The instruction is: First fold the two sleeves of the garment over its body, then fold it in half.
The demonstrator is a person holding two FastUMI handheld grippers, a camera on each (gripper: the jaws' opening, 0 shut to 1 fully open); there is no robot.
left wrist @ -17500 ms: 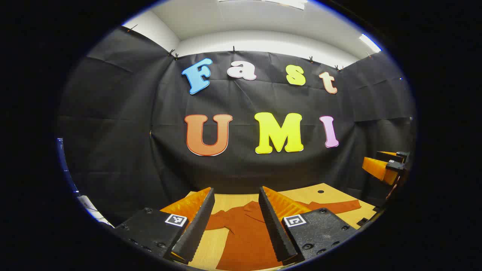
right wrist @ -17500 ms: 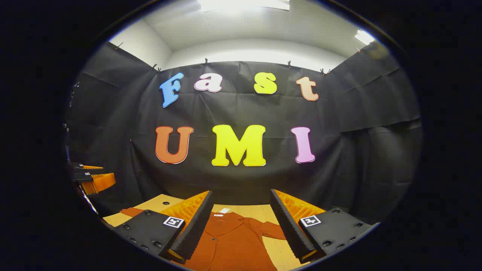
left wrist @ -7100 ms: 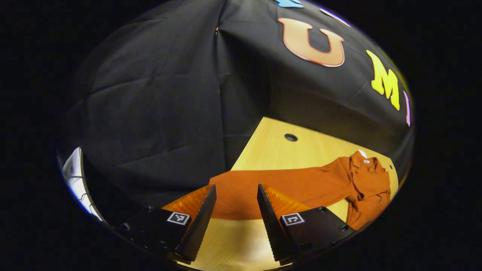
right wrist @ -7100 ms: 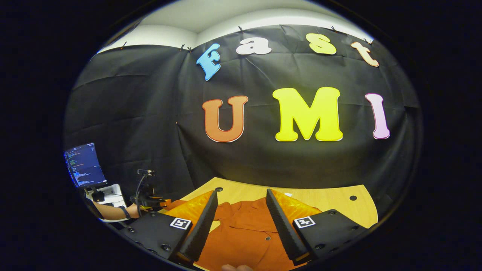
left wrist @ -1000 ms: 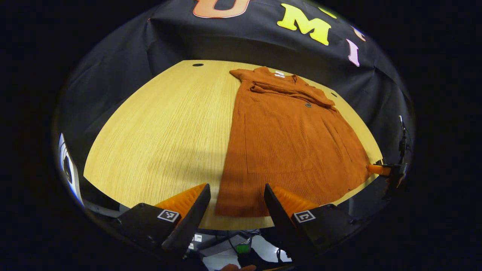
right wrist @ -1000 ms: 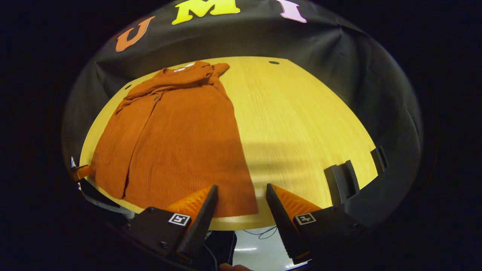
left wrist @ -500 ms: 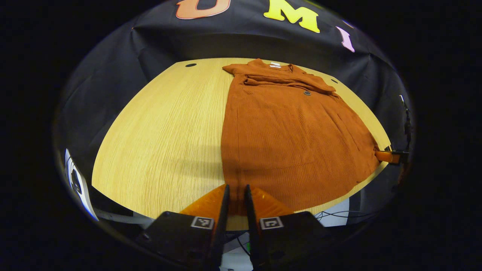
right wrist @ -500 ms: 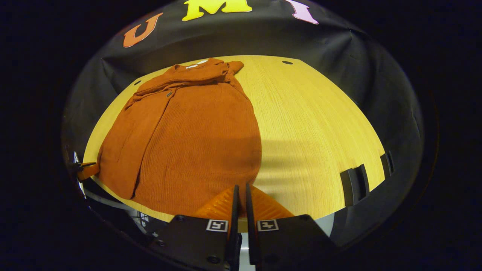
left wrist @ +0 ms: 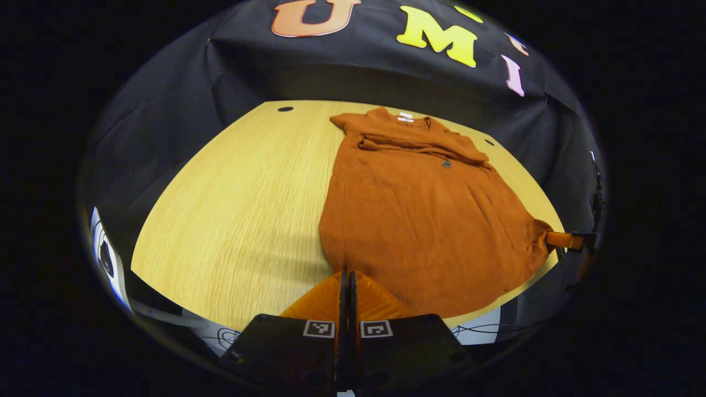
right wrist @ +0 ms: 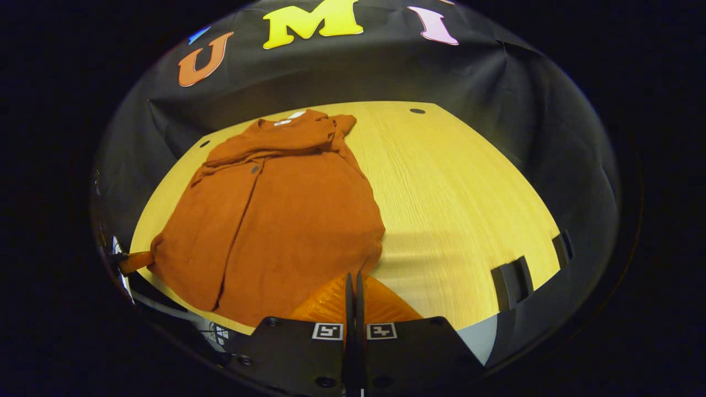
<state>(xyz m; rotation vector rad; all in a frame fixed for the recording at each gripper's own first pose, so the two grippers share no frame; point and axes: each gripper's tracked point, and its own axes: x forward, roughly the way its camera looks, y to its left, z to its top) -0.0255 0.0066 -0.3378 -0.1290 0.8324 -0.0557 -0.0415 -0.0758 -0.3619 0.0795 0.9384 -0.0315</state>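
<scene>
Presently, findings as follows.
Garment: the rust-orange garment lies flat on the wooden table, centre-right of the left gripper view, collar toward the top of the frame, hem at the near table edge.
Sleeves: both appear folded across the chest, upper centre, just below the collar; judged complete.
Left gripper: the left gripper, bottom centre of its view, has its fingers pressed together on the hem corner.
Right gripper: the right gripper, bottom centre of its view, pinches the opposite hem corner likewise.
Reason for hold: one grip per corner keeps the hem taut and level, judged as preparation for carrying it toward the collar.
Pose: both grippers sit low at the near table edge, pointing along the garment toward the wall.
Hem: gathers slightly toward each pinch.
Step judged: fold in half, begun.
</scene>
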